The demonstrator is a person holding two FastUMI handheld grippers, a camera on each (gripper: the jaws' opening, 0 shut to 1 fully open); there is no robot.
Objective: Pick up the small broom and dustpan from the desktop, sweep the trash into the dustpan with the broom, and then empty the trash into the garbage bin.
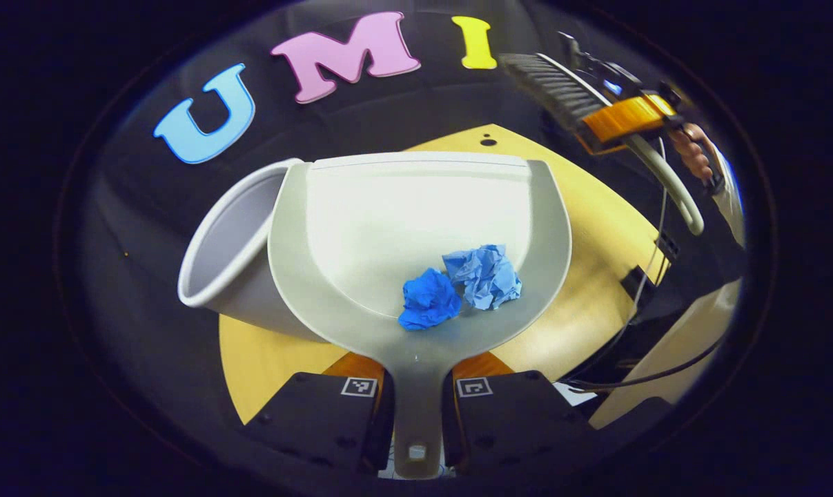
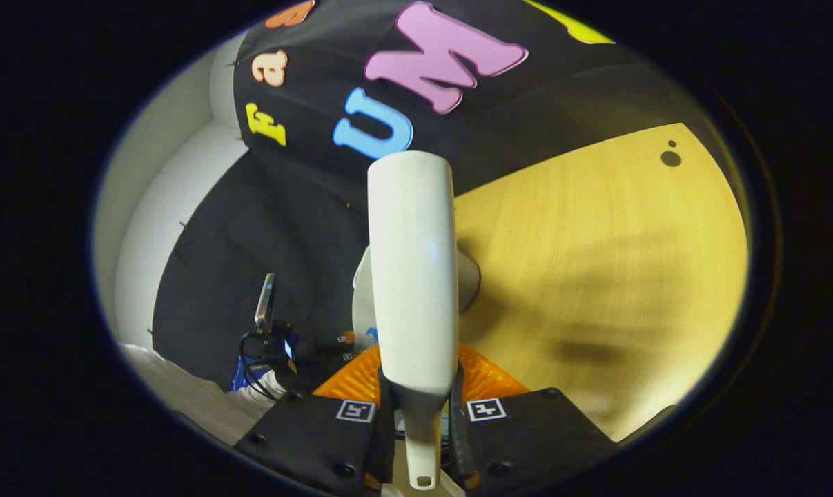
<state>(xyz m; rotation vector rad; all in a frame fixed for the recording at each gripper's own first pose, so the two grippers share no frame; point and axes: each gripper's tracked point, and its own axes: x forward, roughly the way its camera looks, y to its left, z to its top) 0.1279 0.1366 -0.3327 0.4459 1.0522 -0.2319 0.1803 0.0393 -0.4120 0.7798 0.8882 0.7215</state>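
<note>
My left gripper [image 1: 416, 407] is shut on the handle of the pale grey dustpan [image 1: 416, 207], held above the table edge. Two crumpled blue paper balls [image 1: 428, 298] [image 1: 484, 275] lie in the pan near the handle. The white garbage bin [image 1: 230, 241] stands just left of and behind the pan, its open mouth partly covered by the pan's left rim. The broom [image 1: 554, 86], dark bristles and white handle, hangs at upper right in the other, orange gripper [image 1: 626, 117]. In the right gripper view my right gripper [image 2: 419, 421] is shut on the white broom [image 2: 413, 262], which points away.
The yellow wooden table [image 2: 595, 262] spreads to the right, with a small dark hole [image 2: 670, 158] near its far corner. A hand [image 1: 692, 152] holds the right gripper. Cables [image 1: 644, 376] trail at lower right. A grey piece of the dustpan [image 2: 468, 279] peeks from behind the broom.
</note>
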